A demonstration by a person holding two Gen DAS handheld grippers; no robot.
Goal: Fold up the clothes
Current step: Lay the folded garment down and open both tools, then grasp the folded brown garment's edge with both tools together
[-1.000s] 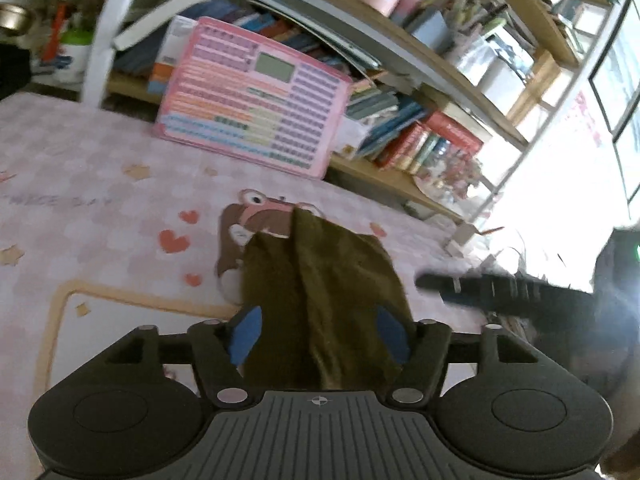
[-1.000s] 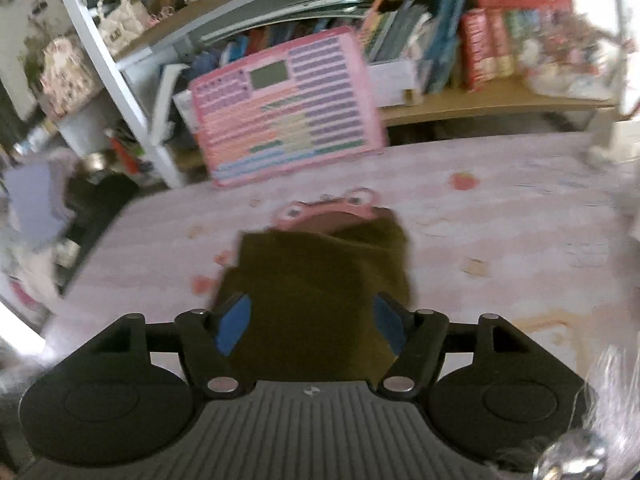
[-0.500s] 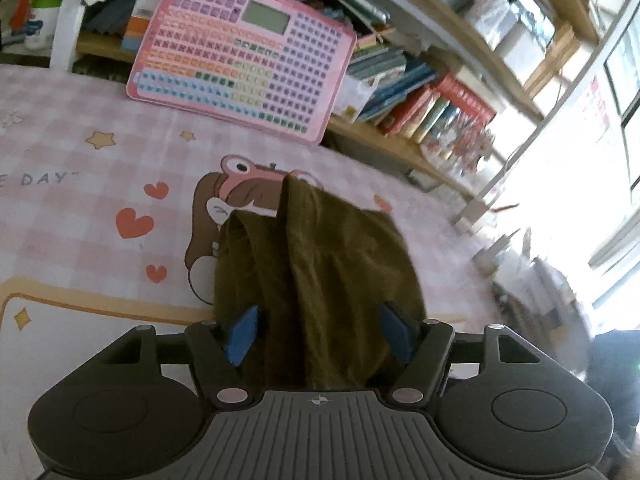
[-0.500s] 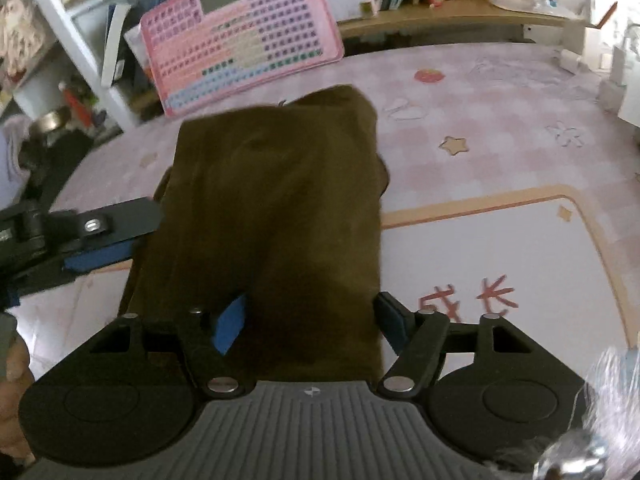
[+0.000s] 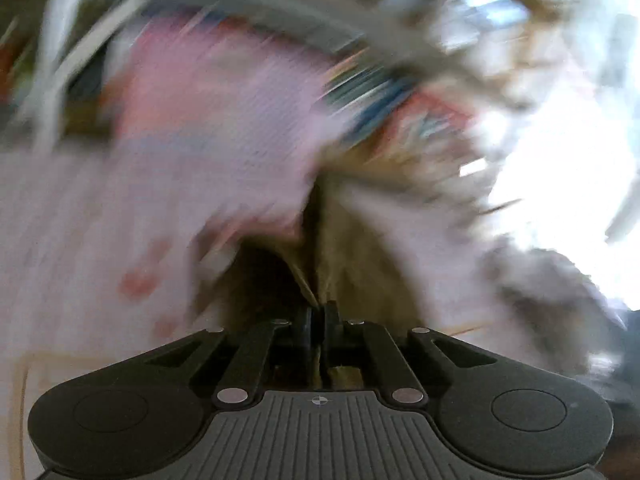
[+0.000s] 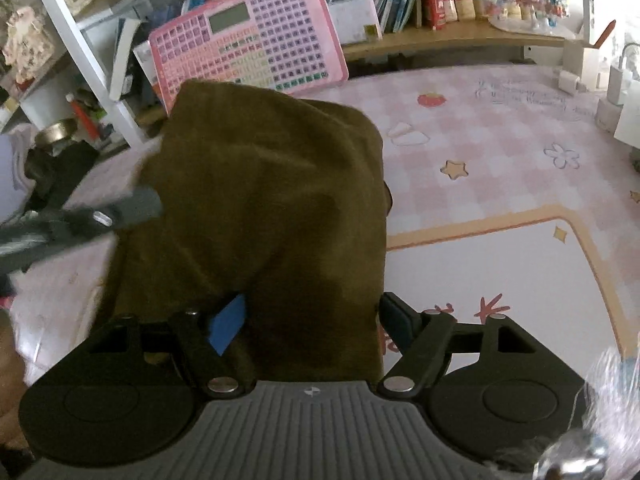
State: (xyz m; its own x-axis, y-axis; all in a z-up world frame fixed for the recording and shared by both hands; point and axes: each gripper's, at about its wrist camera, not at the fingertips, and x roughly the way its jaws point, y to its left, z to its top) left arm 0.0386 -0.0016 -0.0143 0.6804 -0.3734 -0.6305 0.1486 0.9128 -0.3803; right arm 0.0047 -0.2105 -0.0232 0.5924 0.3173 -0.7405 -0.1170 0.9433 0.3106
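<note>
Evidently the soft olive garment drapes limply: left gripper pinches its edge, right gripper gapes beneath.

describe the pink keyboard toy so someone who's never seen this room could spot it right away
Find the bookshelf behind the pink checked mat. Leaning against it, just beyond the brown cloth, is the toy: a flat pink board gridded with small coloured keys, with a grey screen on top.

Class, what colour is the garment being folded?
Dark olive-brown; the garment shows best in the right wrist view.
</note>
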